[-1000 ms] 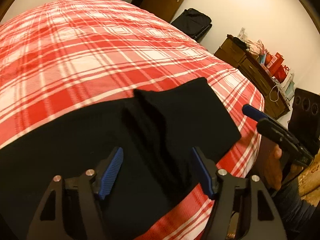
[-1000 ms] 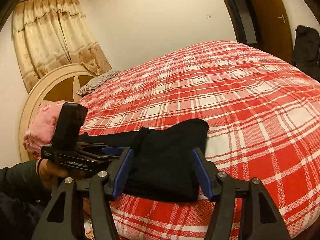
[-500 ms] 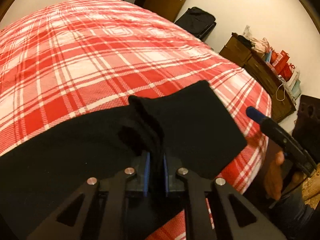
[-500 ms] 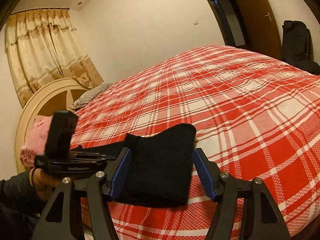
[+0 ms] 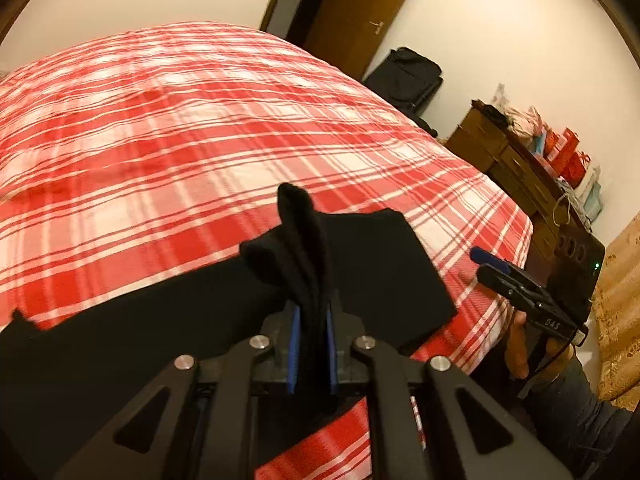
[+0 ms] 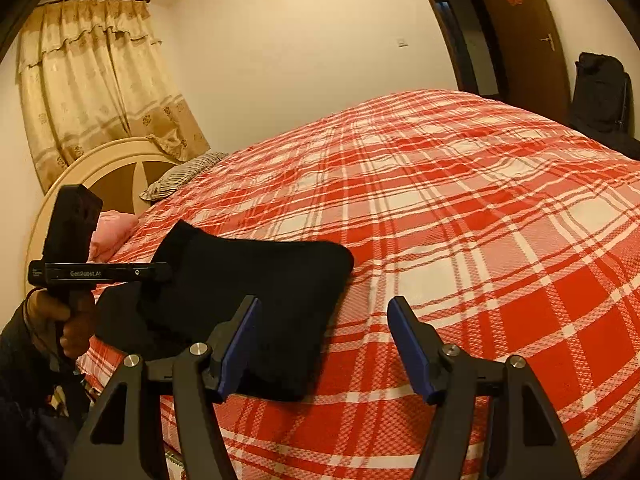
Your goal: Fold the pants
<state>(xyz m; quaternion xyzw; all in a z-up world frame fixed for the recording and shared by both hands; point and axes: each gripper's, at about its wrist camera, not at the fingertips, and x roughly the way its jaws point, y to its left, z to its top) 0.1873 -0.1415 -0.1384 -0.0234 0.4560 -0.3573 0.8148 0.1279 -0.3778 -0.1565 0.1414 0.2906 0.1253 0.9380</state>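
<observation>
The black pants (image 5: 168, 320) lie along the near edge of the bed, and one end has already been doubled over into a thick flat slab (image 6: 256, 280) at the near corner. The left gripper (image 5: 313, 344) has its blue pads clamped on a bunched ridge of that cloth, which stands up in a peak above the jaws, so a fold looks to be under way rather than finished. The long stretch running off to the left in the left wrist view is still flat and, I'd judge, has yet to be brought over.

The right gripper (image 6: 322, 344) hangs just beside the folded end with its jaws wide apart and nothing between them; only bedspread shows in the gap.

Under it all is a red and white plaid bedspread (image 6: 460, 216), smooth across the far side. Beyond it are a round cream headboard (image 6: 80, 172), a striped pillow (image 6: 184, 176), patterned curtains (image 6: 92, 80), a brown door (image 5: 360, 12), a black bag (image 5: 404, 76) against the wall, and a wooden dresser (image 5: 512, 168) with red boxes on top.
</observation>
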